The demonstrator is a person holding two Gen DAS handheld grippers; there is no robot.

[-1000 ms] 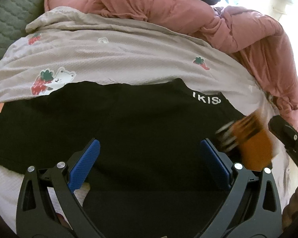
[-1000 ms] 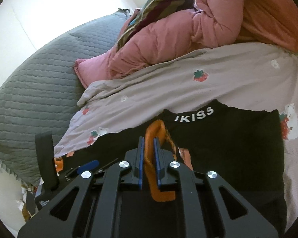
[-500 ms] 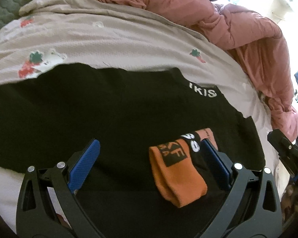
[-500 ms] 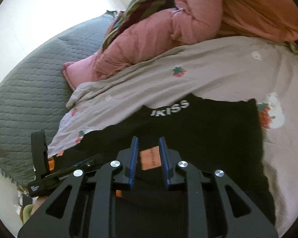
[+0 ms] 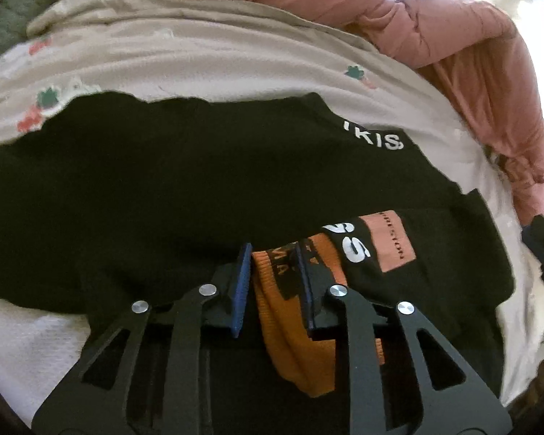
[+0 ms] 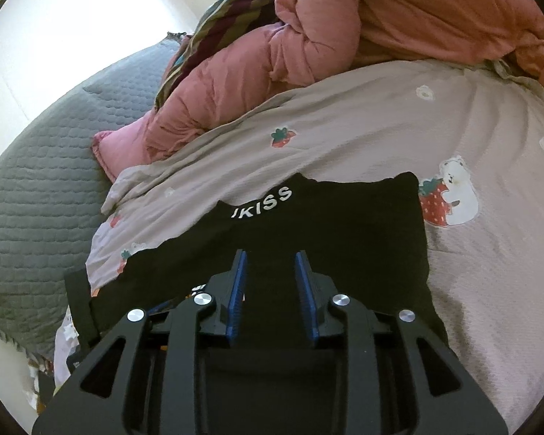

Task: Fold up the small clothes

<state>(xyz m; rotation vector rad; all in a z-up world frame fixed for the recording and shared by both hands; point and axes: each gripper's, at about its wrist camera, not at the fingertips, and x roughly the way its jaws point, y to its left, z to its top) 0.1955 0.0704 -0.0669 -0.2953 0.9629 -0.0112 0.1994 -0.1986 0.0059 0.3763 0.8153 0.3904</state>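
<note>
Gripping the orange sock [image 5: 293, 348] near its cuff end is the step in hand, and doing it well means catching both layers of the knit squarely between the pads rather than nipping a loose edge. The sock lies on the black garment [image 5: 163, 188] spread over the bed, its orange part running back under the left gripper [image 5: 273, 282], with a black stretch bearing white letters and a salmon label [image 5: 391, 241] lying just to the right. The left gripper's jaws are narrowed around the orange knit — the right finger overlaps the fabric, the left pad stands just beside its edge, so whether the hold is already firm I cannot tell for sure; it looks closed on the sock. A good move from here, I judge, would be to lift only slightly and carry the held end over toward the label end, keeping the sock flat so it does not twist. The right gripper [image 6: 272, 290] hangs over the black garment with its jaws partly open and nothing between them; it could pin the far end of the sock while the left folds. Dragging the black garment along is the main risk, since the sock rests directly on it. Beyond lie the strawberry-print sheet [image 6: 362, 127], the pink quilt [image 6: 399, 18] bunched at the back, and a grey quilted cover [image 6: 47, 166] to the side.
</note>
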